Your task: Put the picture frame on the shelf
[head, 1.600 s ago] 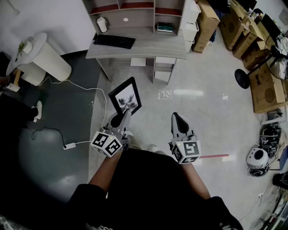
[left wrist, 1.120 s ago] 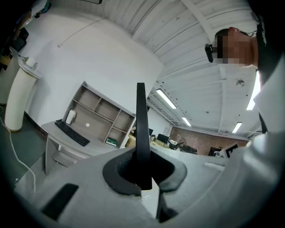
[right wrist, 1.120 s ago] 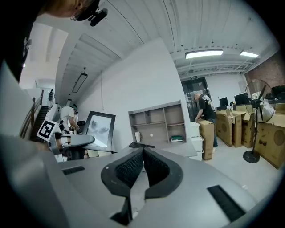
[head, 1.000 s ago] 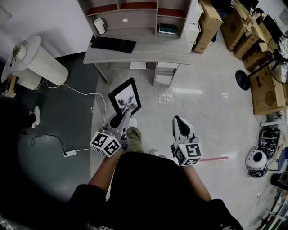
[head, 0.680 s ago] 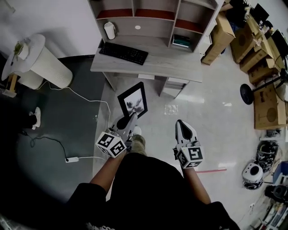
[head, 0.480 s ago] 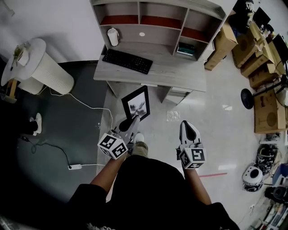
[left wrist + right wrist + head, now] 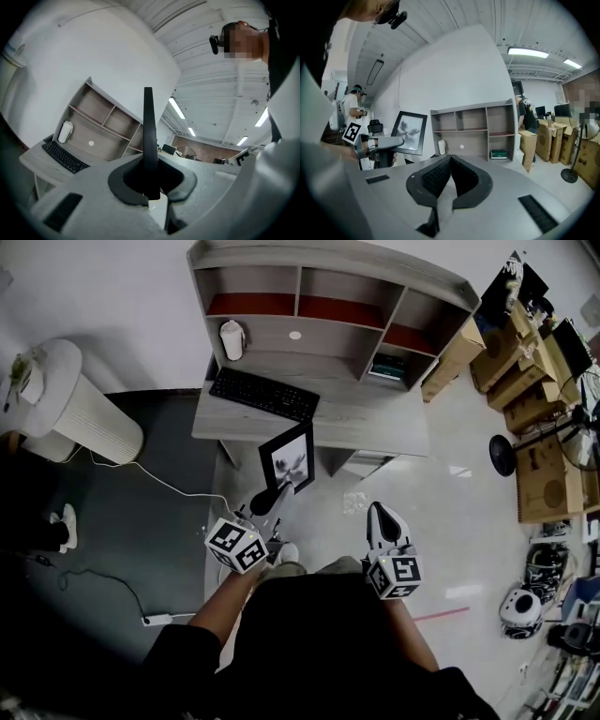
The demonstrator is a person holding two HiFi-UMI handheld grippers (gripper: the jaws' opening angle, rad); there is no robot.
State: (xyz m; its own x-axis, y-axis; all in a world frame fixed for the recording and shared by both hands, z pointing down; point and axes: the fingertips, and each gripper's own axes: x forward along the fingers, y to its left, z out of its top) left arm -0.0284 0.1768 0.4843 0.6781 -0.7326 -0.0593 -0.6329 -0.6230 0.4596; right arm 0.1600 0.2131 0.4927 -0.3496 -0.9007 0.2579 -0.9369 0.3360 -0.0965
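Observation:
A black picture frame (image 7: 288,457) with a grey print is held upright over the desk's front edge, my left gripper (image 7: 278,491) shut on its lower edge. The left gripper view shows the picture frame (image 7: 148,136) edge-on, clamped between the jaws. My right gripper (image 7: 380,513) hangs level to the right, jaws together with nothing in them. In the right gripper view its gripper (image 7: 451,157) faces the shelf unit (image 7: 473,126), with the picture frame (image 7: 408,132) and the left gripper (image 7: 382,143) at the left. The shelf unit (image 7: 328,296) stands on the desk (image 7: 375,423).
A keyboard (image 7: 263,393) lies on the desk and a white jar (image 7: 232,338) stands behind it. A green book (image 7: 387,367) lies in the right cubby. A white round bin (image 7: 70,399) and a cable (image 7: 141,474) are at the left; cardboard boxes (image 7: 534,381) at the right.
Both grippers have moved forward toward the desk, the frame still held. The desk and shelf now sit closer, and the frame overlaps the desk's front edge.

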